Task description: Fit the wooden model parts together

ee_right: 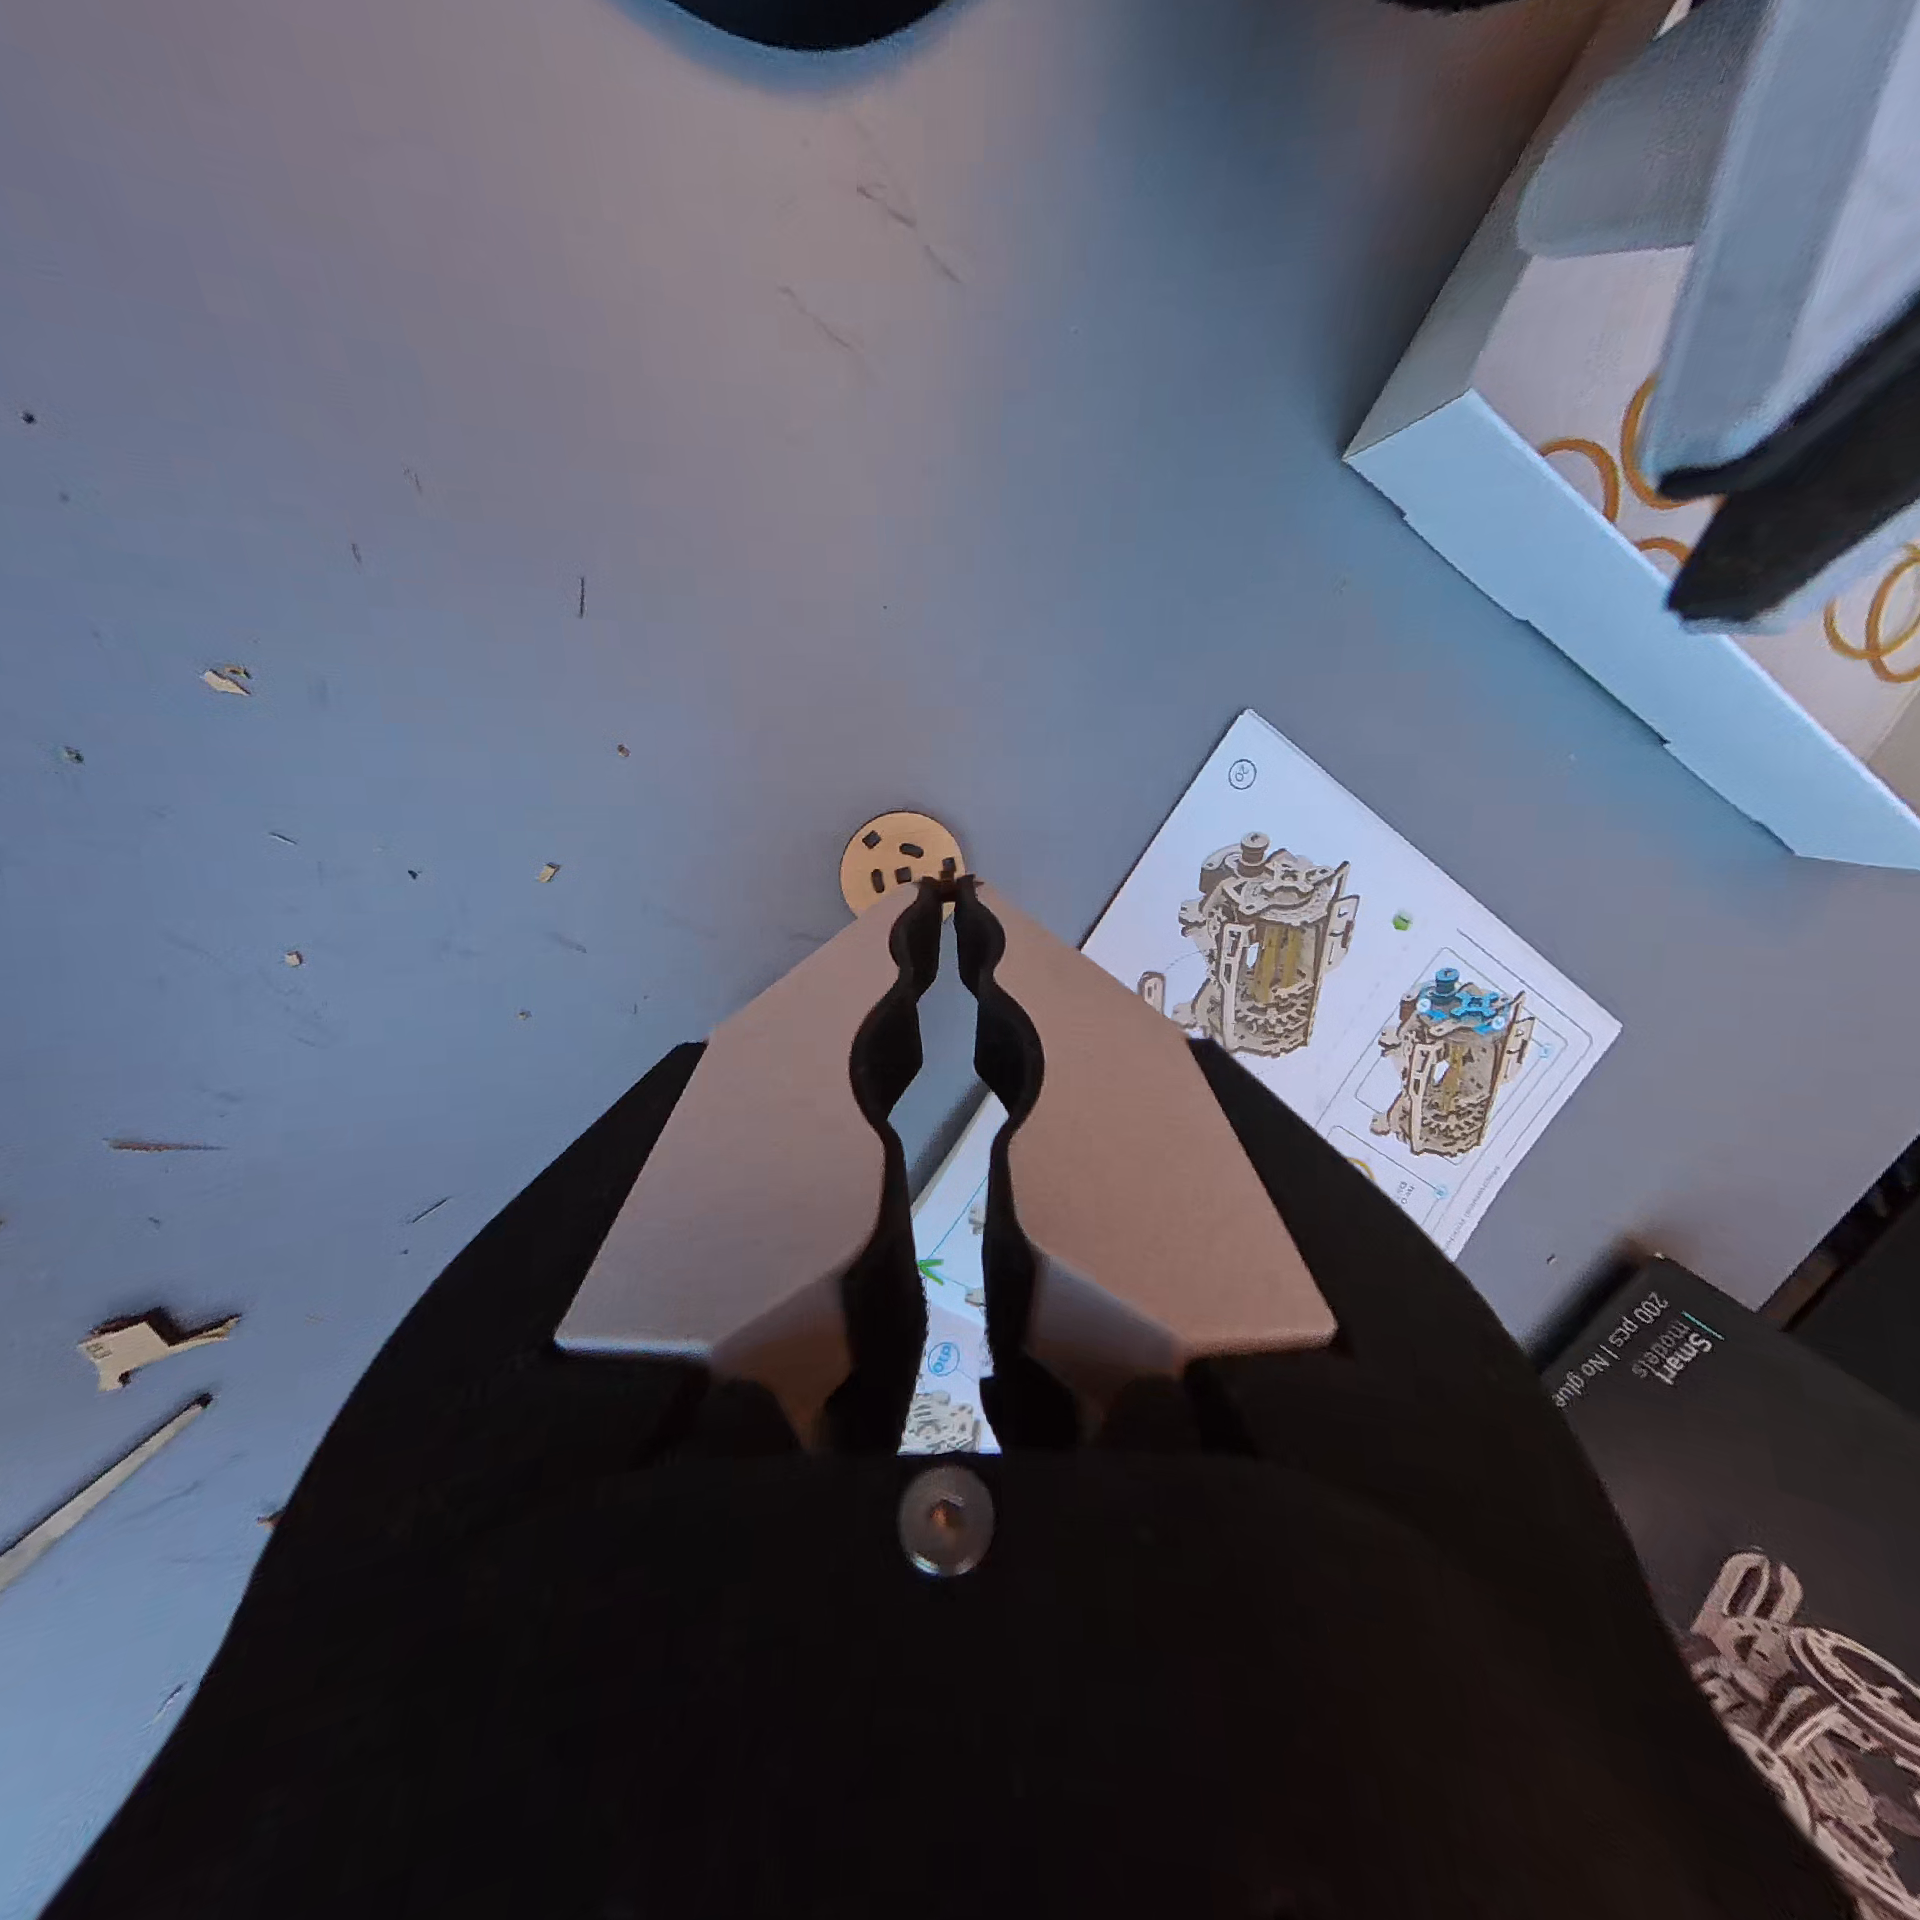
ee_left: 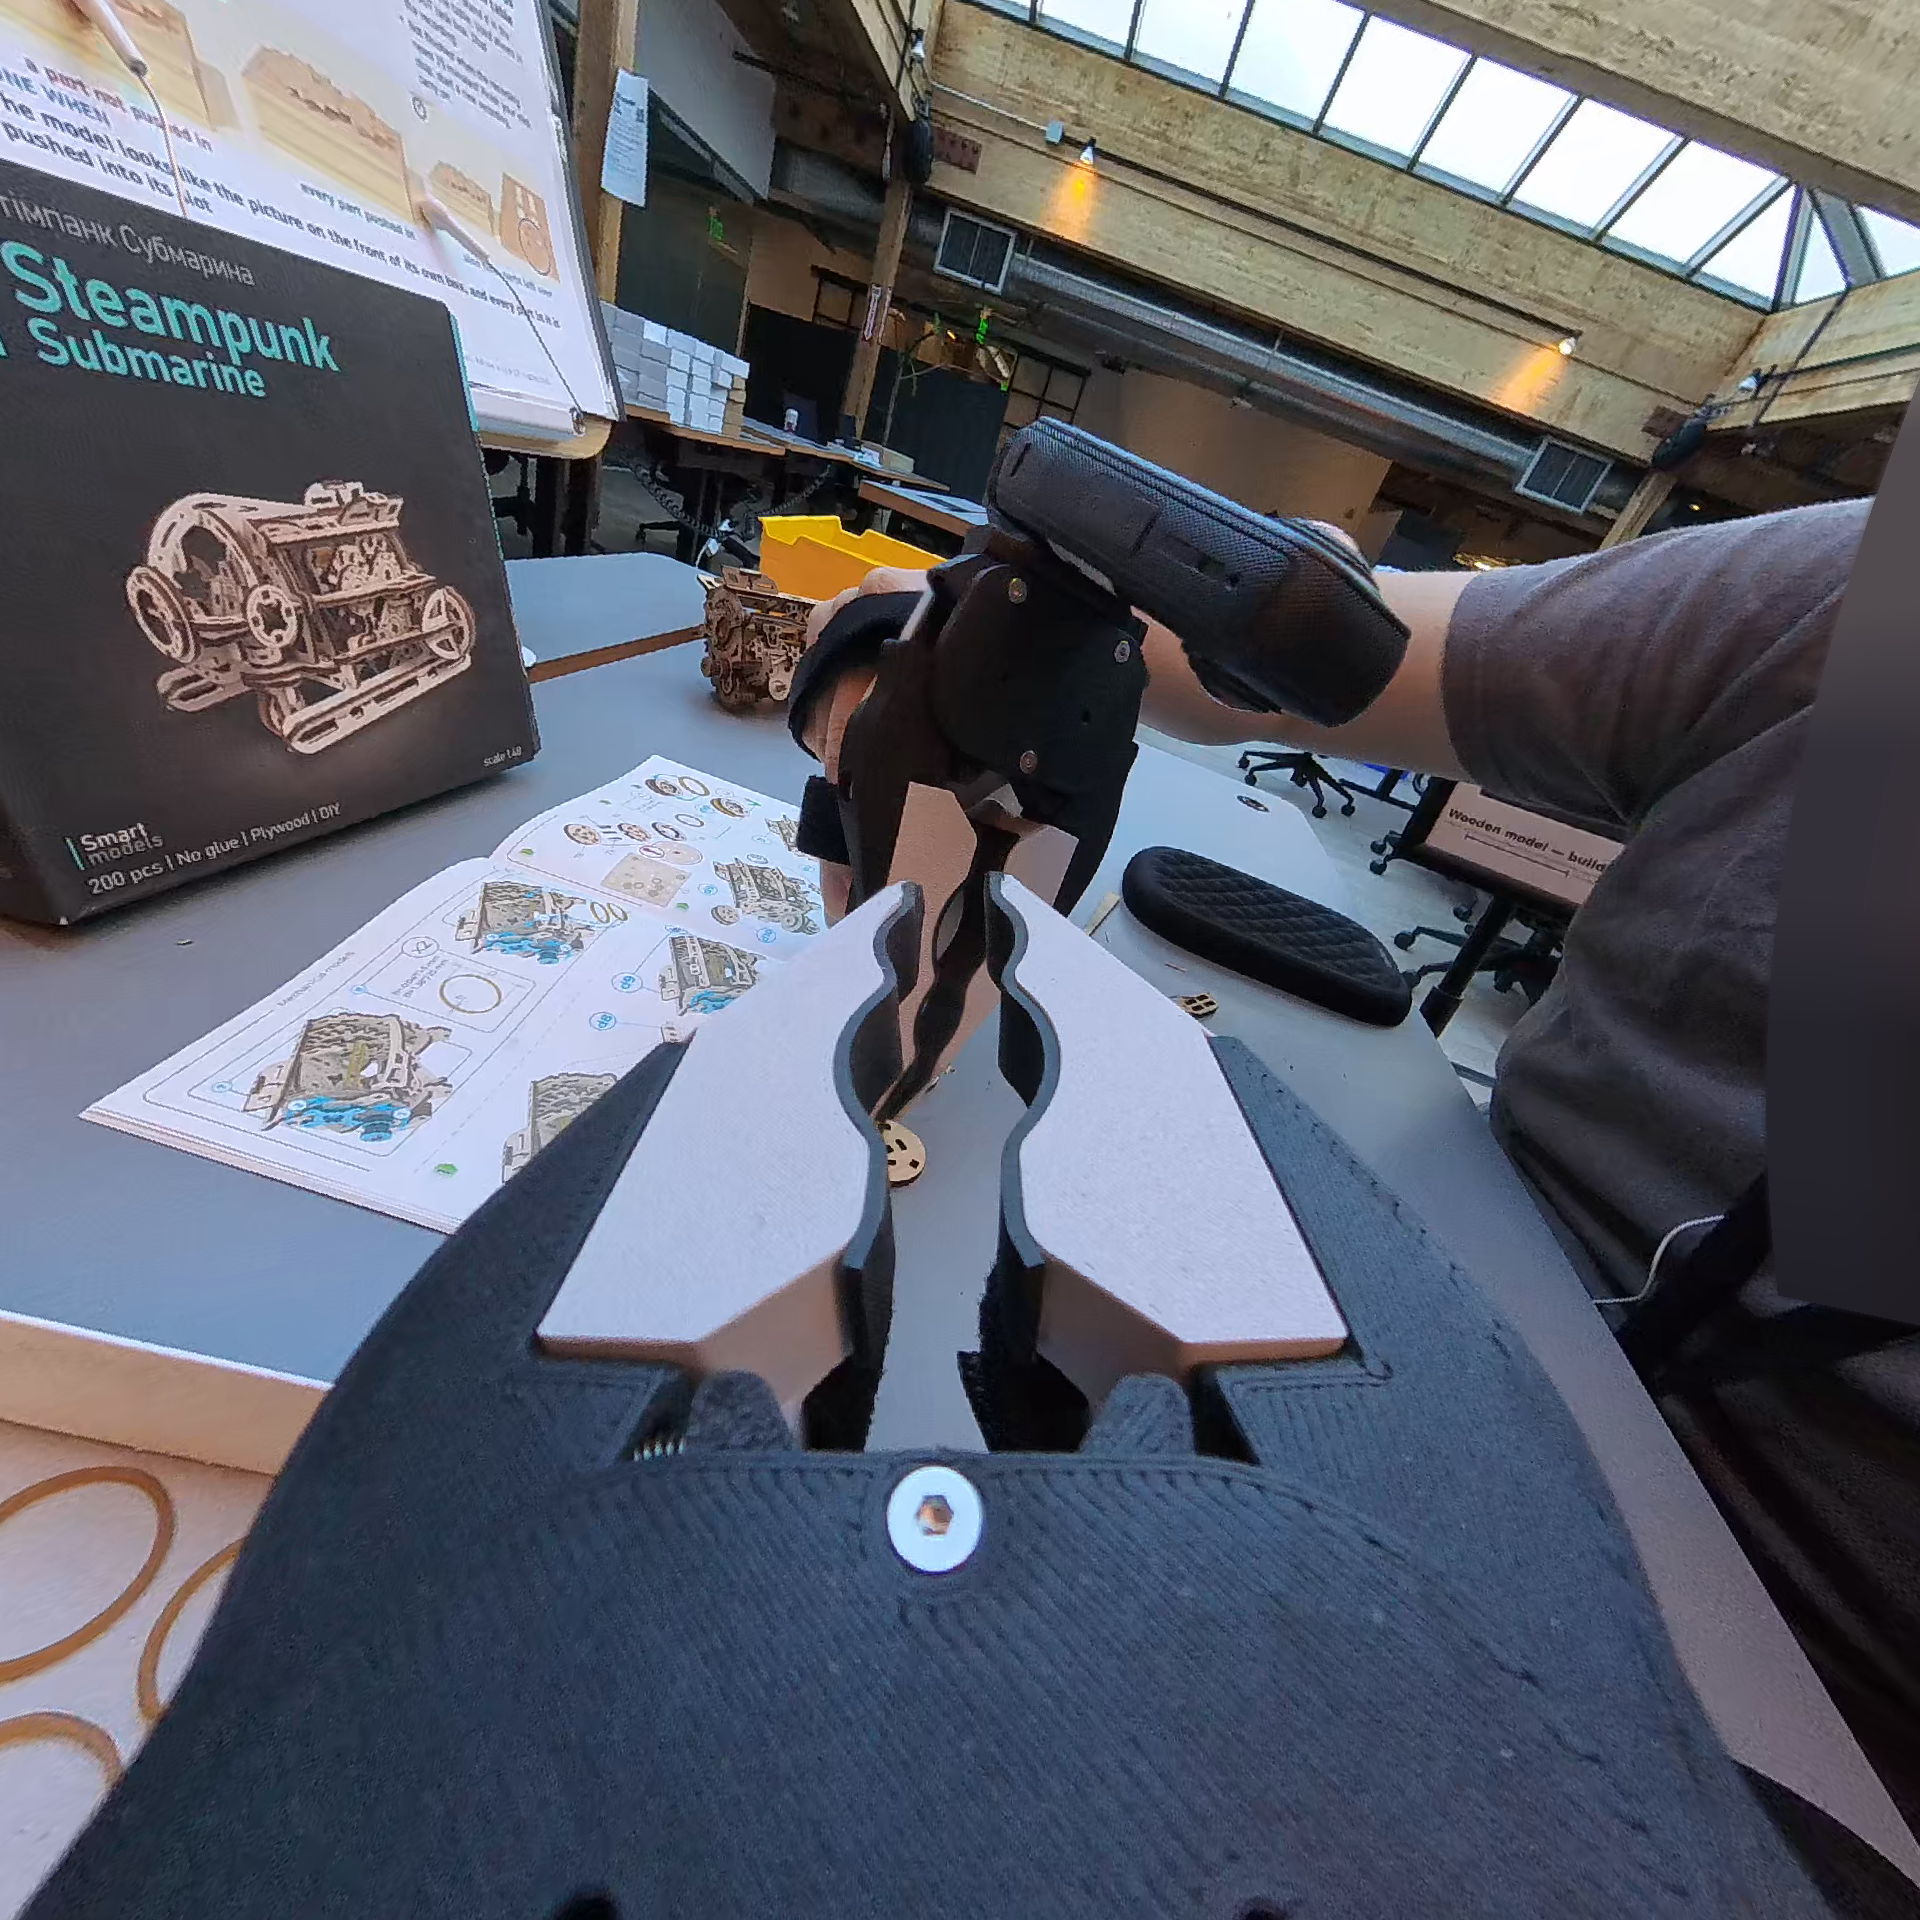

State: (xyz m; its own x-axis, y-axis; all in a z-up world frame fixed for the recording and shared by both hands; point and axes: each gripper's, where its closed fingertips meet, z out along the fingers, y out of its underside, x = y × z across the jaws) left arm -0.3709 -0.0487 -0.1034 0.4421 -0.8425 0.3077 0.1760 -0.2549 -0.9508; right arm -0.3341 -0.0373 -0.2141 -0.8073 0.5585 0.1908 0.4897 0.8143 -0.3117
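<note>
Right wrist view: left of the booklet (ee_right: 1351,987), a disc (ee_right: 899,862) lies flat on the table (ee_right: 520,416), so no long axis is judged. The right gripper (ee_right: 943,896), tips nearly closed, pinches a tiny dark part above it. Thin, light and brittle, the disc is best held by its rim. The left gripper (ee_left: 940,914) is parted, empty.

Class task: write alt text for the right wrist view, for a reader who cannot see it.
Seen from above, the right tool, nearly shut, pinches a tiny dark star-shaped piece over a round wooden disc on the grey table. An open instruction booklet lies right of it.
</note>
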